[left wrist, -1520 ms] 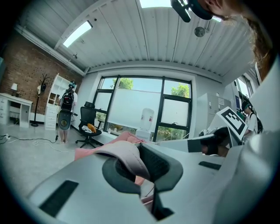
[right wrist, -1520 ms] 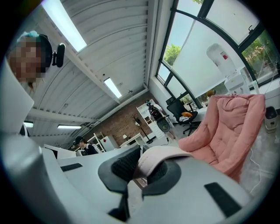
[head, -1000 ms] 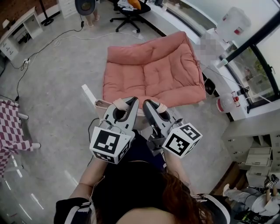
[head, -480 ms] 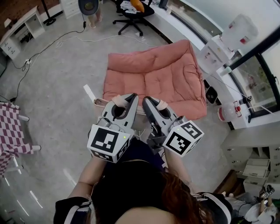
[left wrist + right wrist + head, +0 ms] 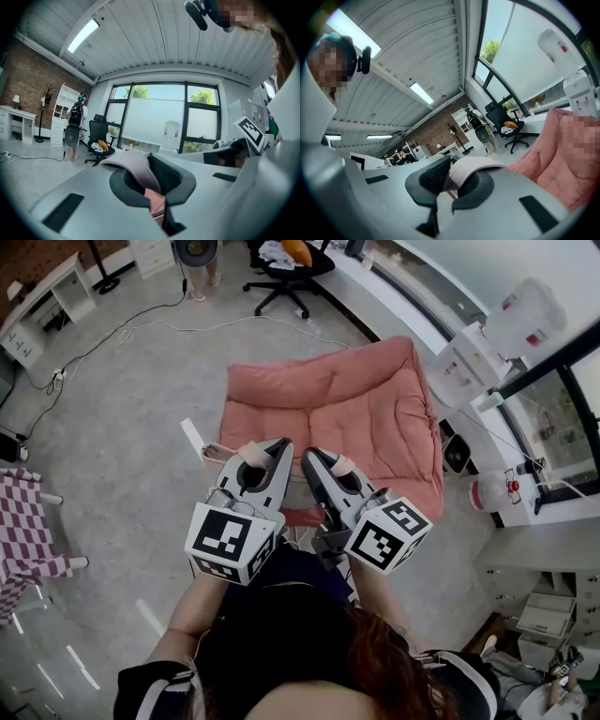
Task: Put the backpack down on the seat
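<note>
The seat (image 5: 328, 413) is a low chair with a salmon-pink quilted cushion, just ahead of both grippers in the head view; the right gripper view shows it (image 5: 534, 164) at the right. My left gripper (image 5: 255, 452) is shut on a pale pink backpack strap (image 5: 249, 450). My right gripper (image 5: 321, 461) is shut on a second pale pink strap (image 5: 341, 464). The straps loop over the jaws in the left gripper view (image 5: 133, 165) and the right gripper view (image 5: 471, 165). The backpack hangs below the grippers, mostly hidden; a pink-red piece (image 5: 303, 516) shows between them.
A black office chair (image 5: 281, 263) and a standing person (image 5: 197, 254) are at the far end. A white counter with a water bottle (image 5: 525, 320) runs along the right. A checkered cloth (image 5: 28, 531) lies at the left, and cables trail over the grey floor (image 5: 112, 427).
Both grippers have moved forward together towards the seat, which now lies closer beneath their tips. Both stay shut on the straps.
</note>
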### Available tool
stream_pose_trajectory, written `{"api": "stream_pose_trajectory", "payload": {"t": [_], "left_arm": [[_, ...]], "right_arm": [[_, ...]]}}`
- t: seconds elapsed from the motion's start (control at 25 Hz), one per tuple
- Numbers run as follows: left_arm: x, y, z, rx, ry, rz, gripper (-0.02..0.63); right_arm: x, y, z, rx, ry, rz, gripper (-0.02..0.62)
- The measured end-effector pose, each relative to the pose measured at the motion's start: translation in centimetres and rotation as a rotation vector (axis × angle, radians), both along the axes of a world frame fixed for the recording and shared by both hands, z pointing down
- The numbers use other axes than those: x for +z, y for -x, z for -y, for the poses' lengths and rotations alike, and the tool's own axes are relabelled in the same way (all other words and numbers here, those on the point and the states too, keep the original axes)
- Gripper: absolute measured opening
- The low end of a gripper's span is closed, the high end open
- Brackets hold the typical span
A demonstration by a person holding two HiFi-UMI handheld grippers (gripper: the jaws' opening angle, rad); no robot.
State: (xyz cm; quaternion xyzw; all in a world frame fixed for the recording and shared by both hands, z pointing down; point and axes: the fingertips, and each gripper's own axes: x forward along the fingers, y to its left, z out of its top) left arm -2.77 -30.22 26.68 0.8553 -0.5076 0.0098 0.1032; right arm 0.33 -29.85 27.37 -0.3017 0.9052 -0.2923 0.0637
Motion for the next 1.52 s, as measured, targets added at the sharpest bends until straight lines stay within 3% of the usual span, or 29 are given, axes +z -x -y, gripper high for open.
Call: {"api": "stream_pose_trajectory", "payload": {"t": [0.6,1.52], "left_arm": [[4.6,-0.5,10.5,-0.014,0.095,-0.044,0.018],[8.6,-0.9,17.1,0.041,0.193,-0.060,0.018]], "right_arm": [[4.8,-0.4,10.4,-0.033,0.099,-0.017,0.041],[8.9,-0.8,15.5,0.050,0.217,0.003,0.041]]}}
